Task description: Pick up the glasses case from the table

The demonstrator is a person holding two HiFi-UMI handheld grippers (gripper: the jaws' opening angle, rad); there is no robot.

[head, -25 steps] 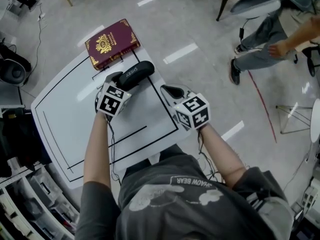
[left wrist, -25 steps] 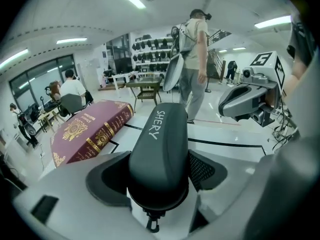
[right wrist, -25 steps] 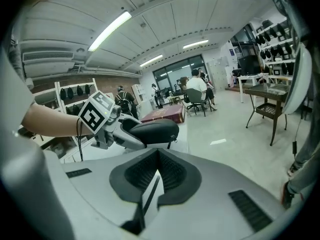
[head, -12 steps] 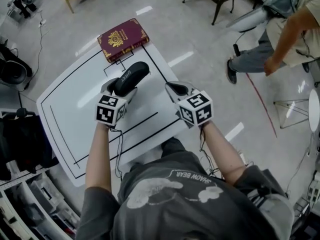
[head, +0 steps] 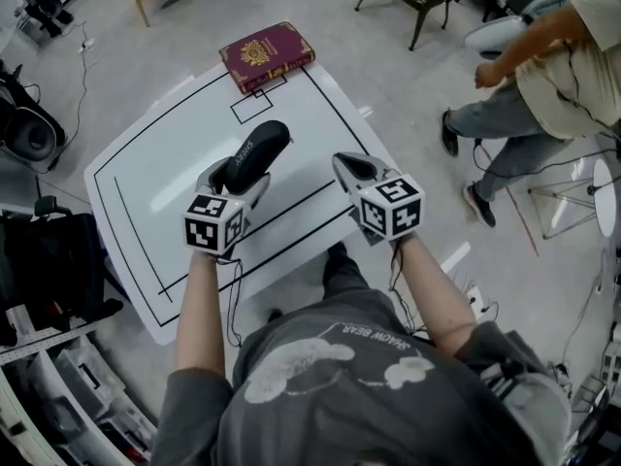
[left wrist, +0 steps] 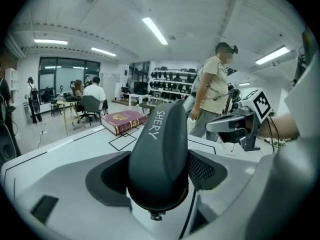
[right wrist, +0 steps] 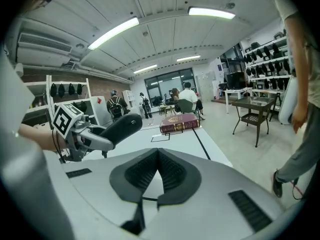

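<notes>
As the left gripper (head: 240, 175) comes up and back toward the person, the glasses case (head: 250, 153) rides with it. The dark, rounded shell is clamped between the two jaws and juts out well ahead of them. A second ago the case hung just short of the maroon book (head: 267, 54); now the book lies well beyond the jaws at the far end of the white bench (head: 146, 202), and the bench top shows bare below the case. By the look of it, the pick-up is as good as done. The case is off the surface and the grip appears firm, though it holds only the near end of the case, so the long free end could tip if the hold slackens.

The right gripper (head: 351, 169) hovers beside the left — its jaws pressed together on nothing.

By count there is one glasses case, one book, one bench marked with black lines, and two grippers. One person stands on the floor off to the right gripper's side.
</notes>
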